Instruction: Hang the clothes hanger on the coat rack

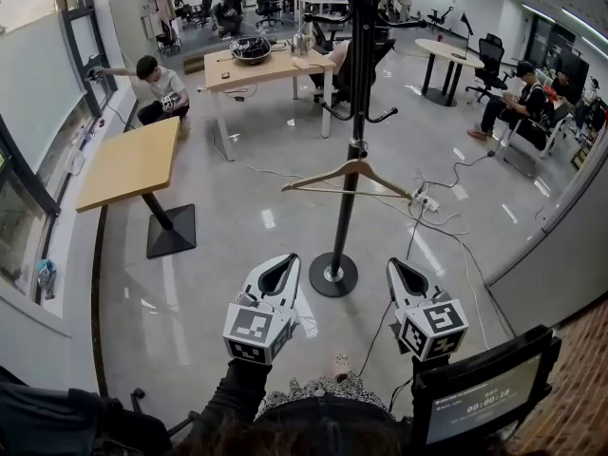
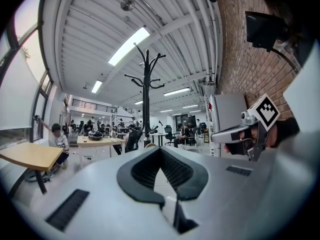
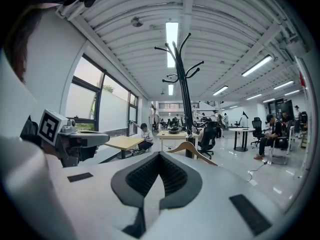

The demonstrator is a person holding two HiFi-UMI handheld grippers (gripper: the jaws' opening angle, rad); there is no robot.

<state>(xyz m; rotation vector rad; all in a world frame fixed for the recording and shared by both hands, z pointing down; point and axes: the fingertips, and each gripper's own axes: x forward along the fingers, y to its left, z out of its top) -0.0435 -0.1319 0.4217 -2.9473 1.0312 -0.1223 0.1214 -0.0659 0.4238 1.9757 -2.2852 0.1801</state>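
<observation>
A wooden clothes hanger (image 1: 353, 170) hangs by its hook on a low arm of the black coat rack (image 1: 357, 84), which stands on a round base (image 1: 333, 275). My left gripper (image 1: 284, 264) and right gripper (image 1: 400, 267) are held side by side close to my body, short of the base and well below the hanger. Both are shut with nothing between the jaws. In the right gripper view the hanger (image 3: 192, 148) shows just past my right gripper (image 3: 160, 155), against the rack pole (image 3: 184, 89). In the left gripper view the rack (image 2: 146, 99) rises beyond my left gripper (image 2: 160, 151).
A cable and power strip (image 1: 425, 200) lie on the floor right of the rack. A small wooden table (image 1: 131, 162) stands left, a larger desk (image 1: 261, 68) behind. People sit at the back left (image 1: 160, 85) and right (image 1: 518, 98). A monitor (image 1: 480, 397) is at my lower right.
</observation>
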